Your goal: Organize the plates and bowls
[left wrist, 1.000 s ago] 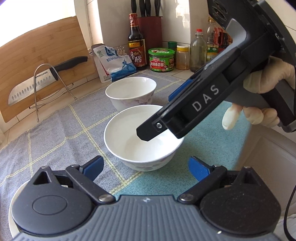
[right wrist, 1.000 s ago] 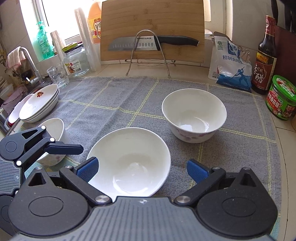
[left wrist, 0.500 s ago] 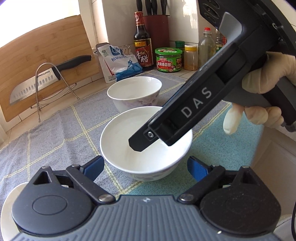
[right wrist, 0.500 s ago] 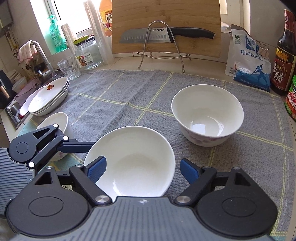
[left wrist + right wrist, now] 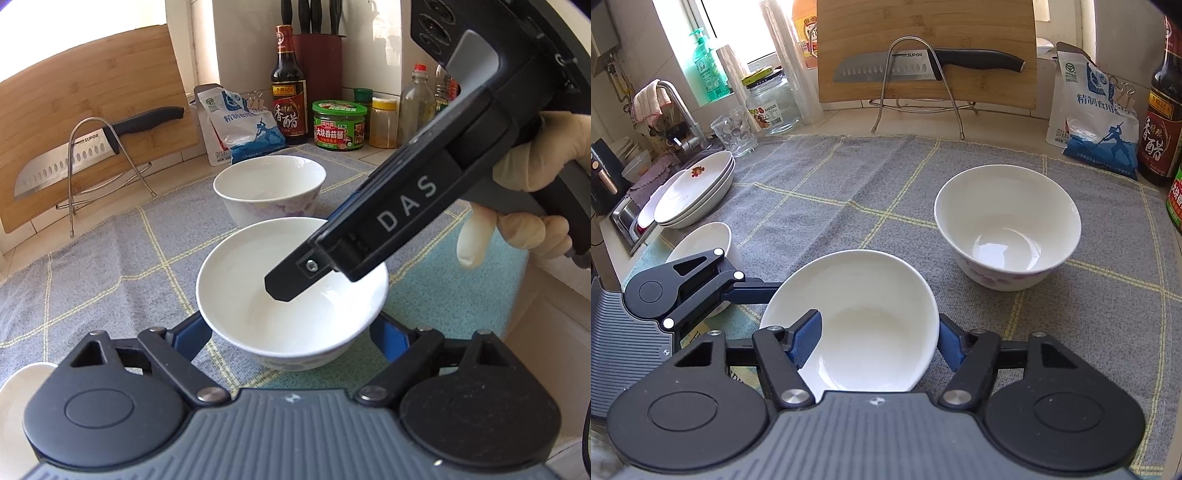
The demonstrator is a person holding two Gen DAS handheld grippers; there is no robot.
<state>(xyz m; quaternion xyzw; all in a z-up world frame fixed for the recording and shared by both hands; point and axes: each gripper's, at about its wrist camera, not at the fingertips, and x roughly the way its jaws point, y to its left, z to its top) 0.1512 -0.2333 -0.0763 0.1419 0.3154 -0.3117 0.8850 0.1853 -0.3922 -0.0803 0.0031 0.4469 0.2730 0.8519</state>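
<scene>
The near bowl (image 5: 864,317) sits on a grey checked cloth (image 5: 820,192); both grippers, left (image 5: 291,332) and right (image 5: 875,339), have just been closing around it, their grip unclear; plates (image 5: 698,184) lie at ten o'clock by the sink.

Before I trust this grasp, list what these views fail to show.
Left wrist view: left gripper jaws just closing around the near bowl; pad contact hidden behind its wall.
Right wrist view: right gripper also closing, one pad inside that bowl; near rim hidden under its body, grip unclear.
Right wrist view: small bowl mostly behind the left gripper.

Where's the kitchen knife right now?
The knife rests across a wire stand in front of the cutting board, at the back of the counter beyond the grey mat, left of the salt bag.
</scene>
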